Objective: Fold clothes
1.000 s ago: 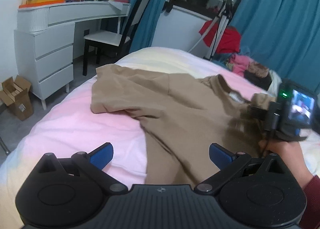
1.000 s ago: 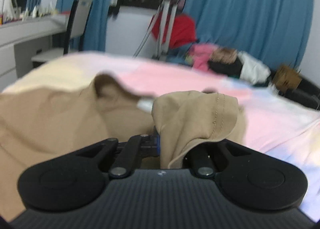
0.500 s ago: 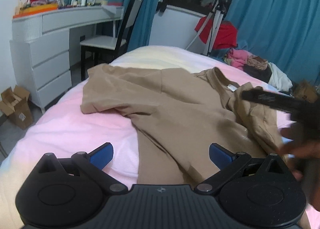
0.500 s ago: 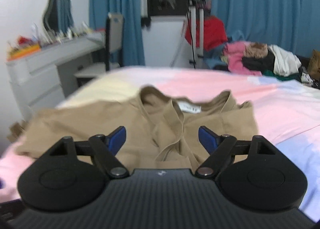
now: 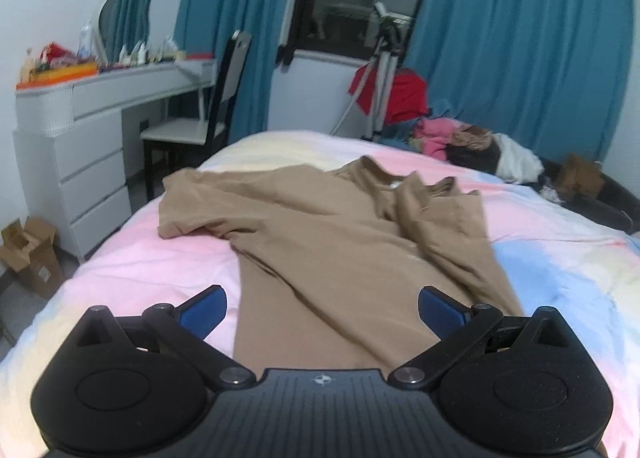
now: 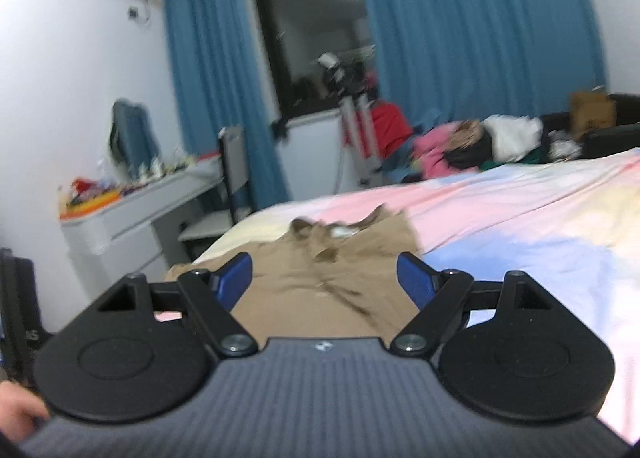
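Note:
A tan short-sleeved shirt lies spread on the pastel bedspread, collar toward the far side. Its right sleeve is folded in over the body, and the left sleeve sticks out toward the dresser. My left gripper hovers open above the shirt's near hem with nothing between its blue pads. In the right wrist view the same shirt lies ahead, somewhat blurred. My right gripper is open and holds nothing, raised over the shirt's lower part.
A white dresser and a black chair stand left of the bed. A tripod and a pile of clothes sit at the far side. A cardboard box is on the floor. A hand shows low left.
My right gripper let go of the folded-in sleeve, opened, and pulled back and up. The left gripper stayed open and lifted slightly; the right hand left its view.

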A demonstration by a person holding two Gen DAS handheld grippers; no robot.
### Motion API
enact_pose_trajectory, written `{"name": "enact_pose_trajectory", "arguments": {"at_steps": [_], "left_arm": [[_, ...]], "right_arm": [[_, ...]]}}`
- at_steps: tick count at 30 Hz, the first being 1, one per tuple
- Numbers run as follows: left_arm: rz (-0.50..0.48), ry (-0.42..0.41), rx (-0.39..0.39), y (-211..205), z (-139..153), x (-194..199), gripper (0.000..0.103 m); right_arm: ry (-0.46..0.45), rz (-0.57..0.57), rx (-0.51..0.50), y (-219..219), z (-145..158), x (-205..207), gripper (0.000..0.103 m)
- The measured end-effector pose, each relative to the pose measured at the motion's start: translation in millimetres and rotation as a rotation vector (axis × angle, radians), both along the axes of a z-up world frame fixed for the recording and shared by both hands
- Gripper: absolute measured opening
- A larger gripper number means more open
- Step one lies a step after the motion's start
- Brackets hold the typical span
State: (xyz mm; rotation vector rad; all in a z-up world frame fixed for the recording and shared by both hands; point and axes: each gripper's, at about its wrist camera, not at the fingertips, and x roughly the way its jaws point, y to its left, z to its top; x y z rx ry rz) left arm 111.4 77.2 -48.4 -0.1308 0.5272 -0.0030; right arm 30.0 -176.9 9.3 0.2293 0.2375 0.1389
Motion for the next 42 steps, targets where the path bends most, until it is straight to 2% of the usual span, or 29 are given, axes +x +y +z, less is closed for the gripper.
{"name": "enact_pose_trajectory", "arguments": {"at_steps": [3, 5, 8, 14, 16, 19, 20, 21, 23, 25, 27, 29, 31, 33, 35, 36, 38, 42], "left_arm": [[-0.038, -0.008, 0.022, -14.5, -3.1, -14.9, 0.103], [-0.064, -0.013, 0.036, -24.3, -5.6, -24.5, 0.103], [-0.103, -0.020, 0.058, -39.0, -9.3, -38.9, 0.103], [-0.245, 0.041, -0.006, -70.5, -24.8, -51.7, 0.101], [-0.297, 0.065, -0.019, -85.9, -28.4, -57.2, 0.099], [-0.385, 0.106, -0.022, -116.1, -32.3, -67.1, 0.097], [-0.412, 0.116, -0.022, -125.5, -33.9, -69.9, 0.096], [-0.435, 0.126, -0.023, -135.3, -36.0, -72.8, 0.096], [-0.479, 0.147, -0.027, -155.0, -40.2, -78.6, 0.094], [-0.511, 0.187, -0.055, -171.9, -47.8, -79.7, 0.092], [-0.541, 0.229, -0.086, -188.6, -55.7, -80.3, 0.085], [-0.560, 0.257, -0.073, -203.7, -66.3, -79.4, 0.081], [-0.575, 0.280, -0.052, -216.7, -76.6, -78.3, 0.067], [-0.583, 0.302, -0.032, -224.1, -85.7, -76.4, 0.044], [-0.588, 0.321, -0.037, -224.4, -91.4, -75.4, 0.031], [-0.584, 0.327, -0.042, -222.3, -92.7, -75.1, 0.017], [-0.578, 0.336, -0.071, -212.7, -90.0, -74.1, 0.005], [-0.575, 0.353, -0.175, -184.6, -74.2, -68.3, 0.002]], "right_arm": [[-0.075, -0.054, 0.055, -19.5, 0.7, -28.8, 0.081], [-0.089, -0.065, 0.108, -34.0, -1.1, -38.0, 0.081], [-0.152, -0.104, 0.104, -48.4, -2.5, -48.2, 0.082], [-0.216, -0.155, 0.150, -84.2, 0.7, -55.7, 0.082], [-0.205, -0.206, 0.165, -99.4, 0.0, -55.1, 0.077], [-0.159, -0.299, 0.153, -121.5, -2.0, -53.3, 0.059], [-0.127, -0.320, 0.159, -128.2, -3.5, -51.0, 0.044], [-0.094, -0.340, 0.166, -134.8, -5.0, -48.7, 0.033], [-0.041, -0.366, 0.185, -148.2, -8.6, -45.6, 0.030], [-0.044, -0.386, 0.216, -156.5, -11.9, -45.4, 0.030], [-0.047, -0.399, 0.246, -165.4, -15.5, -43.8, 0.031], [-0.042, -0.403, 0.277, -174.8, -20.5, -41.5, 0.031], [-0.027, -0.400, 0.304, -182.5, -26.7, -38.6, 0.031], [-0.007, -0.396, 0.317, -185.4, -32.6, -38.8, 0.031], [0.008, -0.395, 0.317, -186.7, -36.9, -38.1, 0.031], [0.016, -0.389, 0.319, -186.3, -38.1, -37.2, 0.031], [0.030, -0.376, 0.325, -185.4, -40.2, -35.0, 0.032], [0.041, -0.357, 0.310, -178.0, -40.7, -36.5, 0.032]]}}
